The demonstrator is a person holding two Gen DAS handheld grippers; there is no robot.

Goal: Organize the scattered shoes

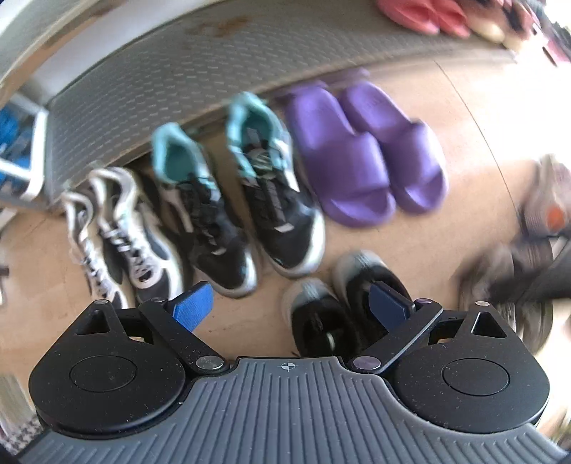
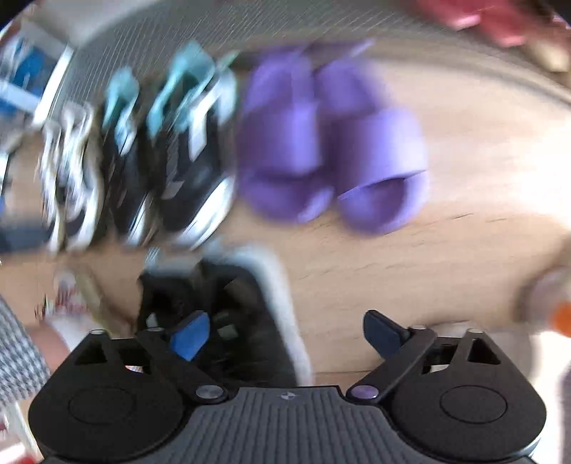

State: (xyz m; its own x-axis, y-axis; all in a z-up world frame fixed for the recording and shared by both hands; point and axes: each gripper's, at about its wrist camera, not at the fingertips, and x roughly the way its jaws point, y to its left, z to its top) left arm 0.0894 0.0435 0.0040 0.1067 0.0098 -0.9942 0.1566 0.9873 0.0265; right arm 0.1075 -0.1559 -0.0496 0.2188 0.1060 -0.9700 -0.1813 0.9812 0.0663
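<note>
Left gripper [image 1: 291, 305], black with blue finger pads, hangs over the wooden floor [image 1: 474, 150] with its jaws spread wide; nothing sits between them. Directly under it, at 6 o'clock in the left wrist view, lies a pair of small black sneakers with grey-white toe caps [image 1: 342, 303], side by side and touching; the right-hand pad overlaps the right shoe in the picture, contact not discernible.

At 12 o'clock from those, a row stands along the edge of a grey textured rubber mat [image 1: 171, 82]. From 10 toward 1 o'clock: a pair of black-and-white lace-up trainers [image 1: 121, 235], a pair of black running shoes with teal linings and white soles [image 1: 239, 200], then a pair of purple foam slide sandals [image 1: 367, 153]. Each pair sits close together, toes toward the gripper. Up at 1 o'clock, on the far side of the mat, pink slippers [image 1: 424, 14], blurred. At 3 o'clock a blurred grey shape with an orange spot [image 1: 549, 214]; cannot tell what it is.

Right gripper [image 2: 285, 332], same build, also spread wide and gripping nothing. Right wrist view heavily smeared. One black sneaker with a white sole rim [image 2: 242, 303] lies at 7 o'clock, under the left-hand pad. The purple slides [image 2: 332, 150] sit at 12 o'clock, the teal-lined shoes [image 2: 171, 142] at 10 o'clock.
</note>
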